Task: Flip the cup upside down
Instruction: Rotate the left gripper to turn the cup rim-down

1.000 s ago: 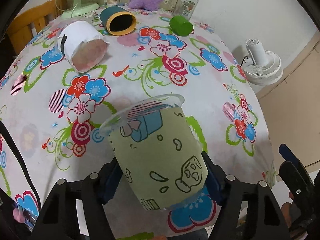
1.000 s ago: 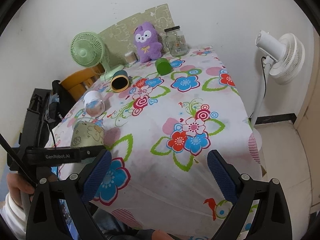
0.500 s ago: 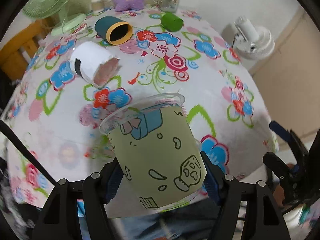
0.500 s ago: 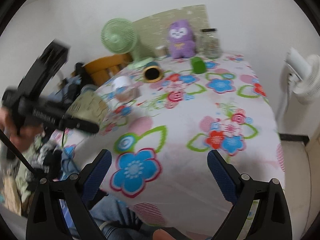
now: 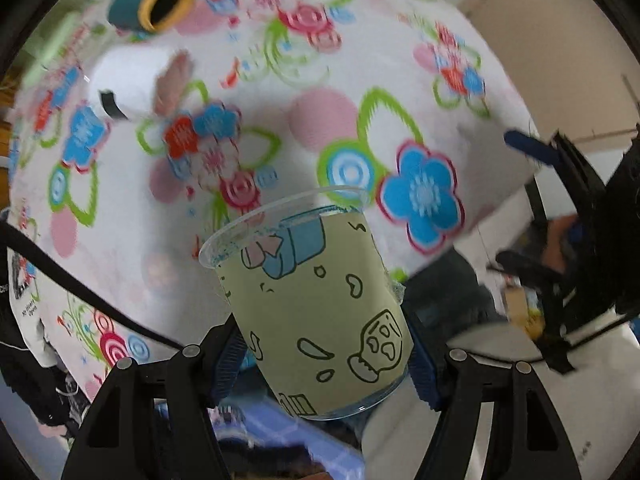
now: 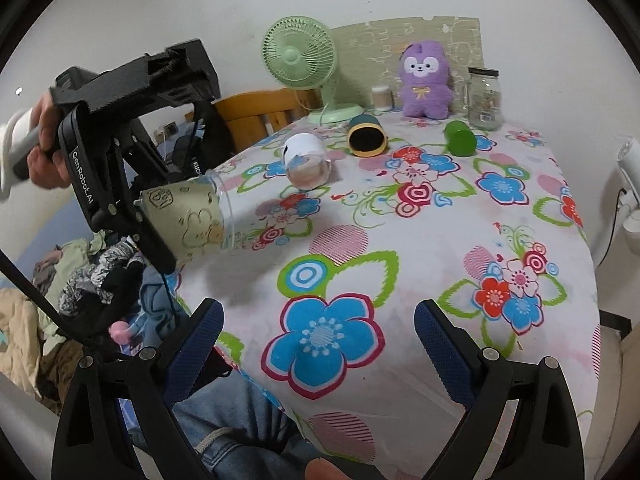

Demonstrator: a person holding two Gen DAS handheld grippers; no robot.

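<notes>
My left gripper (image 5: 324, 356) is shut on a clear plastic cup with a pale green cartoon sleeve (image 5: 316, 300). It holds the cup in the air over the table's near left edge. In the right wrist view the cup (image 6: 188, 220) lies about level, its open rim pointing right and slightly down toward the flowered tablecloth (image 6: 400, 240). My right gripper (image 6: 318, 336) is open and empty above the table's front edge, and it shows at the right of the left wrist view (image 5: 560, 184).
A white cup (image 6: 306, 160), a teal cup with a yellow rim (image 6: 366, 136) and a green cup (image 6: 460, 138) lie on their sides farther back. A green desk fan (image 6: 300, 52), a purple plush (image 6: 424, 80) and a glass jar (image 6: 484, 98) stand at the far edge. A white floor fan (image 6: 630, 184) stands at the right.
My left gripper has lifted the cup off the table, pulled it back toward the near left edge and tipped it onto its side. The right gripper has stayed open.
</notes>
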